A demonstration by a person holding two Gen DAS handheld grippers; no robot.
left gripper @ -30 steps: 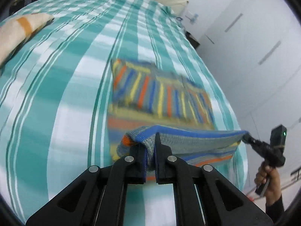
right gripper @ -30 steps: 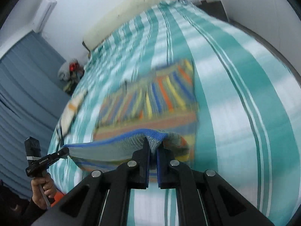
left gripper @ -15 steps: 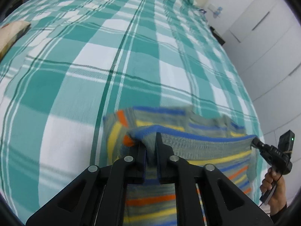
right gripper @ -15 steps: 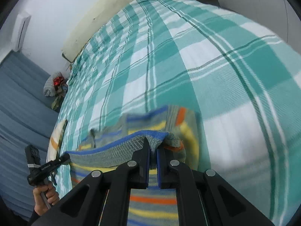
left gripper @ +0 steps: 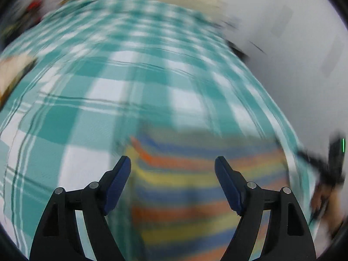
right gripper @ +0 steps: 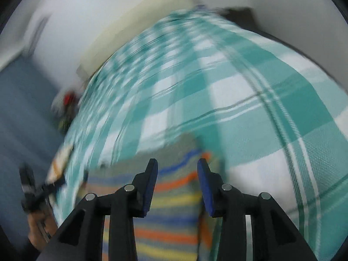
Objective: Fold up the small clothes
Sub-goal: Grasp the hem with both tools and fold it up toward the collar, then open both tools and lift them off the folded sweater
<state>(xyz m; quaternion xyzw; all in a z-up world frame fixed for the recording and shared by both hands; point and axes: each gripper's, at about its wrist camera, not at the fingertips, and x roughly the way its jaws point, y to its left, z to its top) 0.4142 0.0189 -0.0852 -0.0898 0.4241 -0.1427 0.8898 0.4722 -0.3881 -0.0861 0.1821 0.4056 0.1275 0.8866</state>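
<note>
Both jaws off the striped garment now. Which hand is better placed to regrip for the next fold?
Probably left. The left gripper sits squarely over the folded multicoloured striped knit garment, jaws opening wide. The right gripper hangs at its right edge, jaws narrower. Blur limits certainty.

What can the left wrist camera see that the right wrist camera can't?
Only the left wrist view shows the white wall with grey panels on its right side, and the right hand-held gripper seen from outside, blurred.

Only the right wrist view shows the blue-grey curtain and the left hand-held gripper from outside.

Both show the striped garment lying on the teal checked bedspread, the cream pillow at the far end, and opening jaws with nothing pinched between them.
</note>
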